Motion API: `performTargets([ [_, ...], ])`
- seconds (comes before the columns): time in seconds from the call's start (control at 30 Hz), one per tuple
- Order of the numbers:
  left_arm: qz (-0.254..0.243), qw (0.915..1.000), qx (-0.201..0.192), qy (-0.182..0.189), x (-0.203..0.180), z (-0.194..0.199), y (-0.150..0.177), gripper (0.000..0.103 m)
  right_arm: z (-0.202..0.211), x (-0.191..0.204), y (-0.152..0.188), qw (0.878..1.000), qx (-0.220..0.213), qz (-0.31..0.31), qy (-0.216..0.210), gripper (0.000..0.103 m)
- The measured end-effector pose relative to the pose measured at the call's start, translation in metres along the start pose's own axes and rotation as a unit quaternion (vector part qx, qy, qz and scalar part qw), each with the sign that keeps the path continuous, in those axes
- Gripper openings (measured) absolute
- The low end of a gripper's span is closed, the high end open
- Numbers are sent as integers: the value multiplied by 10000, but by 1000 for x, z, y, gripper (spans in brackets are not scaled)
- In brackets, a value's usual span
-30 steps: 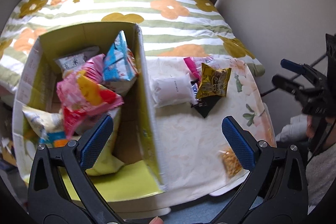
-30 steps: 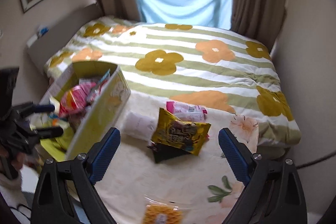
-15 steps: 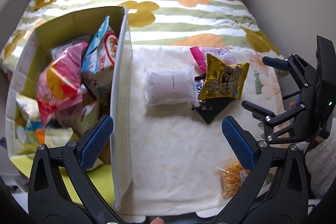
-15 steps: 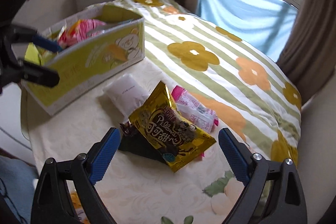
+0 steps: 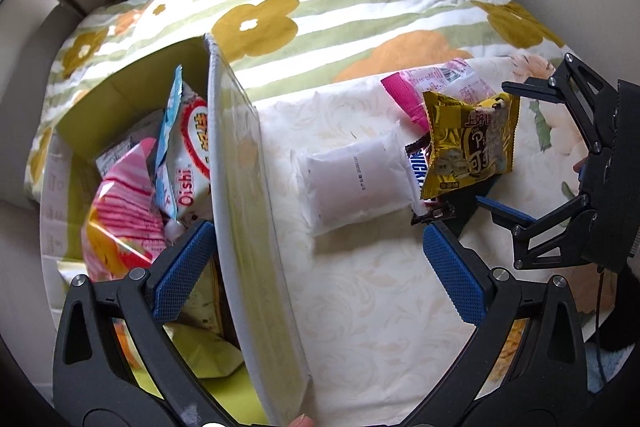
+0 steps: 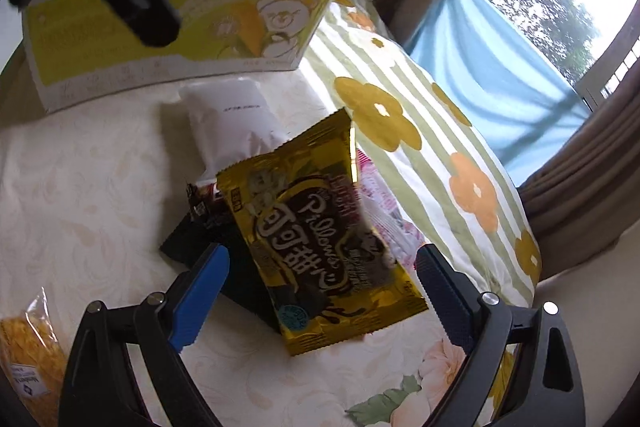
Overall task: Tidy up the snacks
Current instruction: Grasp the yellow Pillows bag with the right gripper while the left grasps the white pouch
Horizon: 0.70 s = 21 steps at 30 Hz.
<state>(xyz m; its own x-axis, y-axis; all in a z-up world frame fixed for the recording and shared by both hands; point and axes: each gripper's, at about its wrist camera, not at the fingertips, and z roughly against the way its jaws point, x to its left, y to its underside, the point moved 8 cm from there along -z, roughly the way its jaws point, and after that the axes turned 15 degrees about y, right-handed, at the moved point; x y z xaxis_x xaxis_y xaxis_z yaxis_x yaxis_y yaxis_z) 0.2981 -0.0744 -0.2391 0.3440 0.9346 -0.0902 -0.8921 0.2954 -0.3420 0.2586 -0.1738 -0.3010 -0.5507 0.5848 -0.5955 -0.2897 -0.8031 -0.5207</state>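
Surface: cream tablecloth (image 6: 80,187) beside bed.
Yellow box (image 5: 248,227): already holding sorted snacks.
Gold packet (image 6: 320,247): right of box, atop loose pile.
Right gripper (image 6: 320,291): mine, released, straddling packet for pickup.
Left gripper (image 5: 312,259): released, empty.

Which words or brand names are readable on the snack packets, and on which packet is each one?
"Oishi": white and blue bag standing in the yellow box.
"Pillows": gold packet, with large Chinese characters below it.
"ICK", partly hidden: dark bar under the gold packet.
White pouch: one small printed line, too small to read.
Pink packet: print too blurred to read.
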Motion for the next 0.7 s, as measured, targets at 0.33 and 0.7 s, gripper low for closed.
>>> performTargets([
  [0.33,-1876,9806,565,-19,-33,-13,-32,103,-12,6,-3,9998,-73,38,-202,86],
  [0.7,-3301,9300,1534,516,-56,-63,-31,103,-19,5,2,9990,-9,-16,-436,61],
])
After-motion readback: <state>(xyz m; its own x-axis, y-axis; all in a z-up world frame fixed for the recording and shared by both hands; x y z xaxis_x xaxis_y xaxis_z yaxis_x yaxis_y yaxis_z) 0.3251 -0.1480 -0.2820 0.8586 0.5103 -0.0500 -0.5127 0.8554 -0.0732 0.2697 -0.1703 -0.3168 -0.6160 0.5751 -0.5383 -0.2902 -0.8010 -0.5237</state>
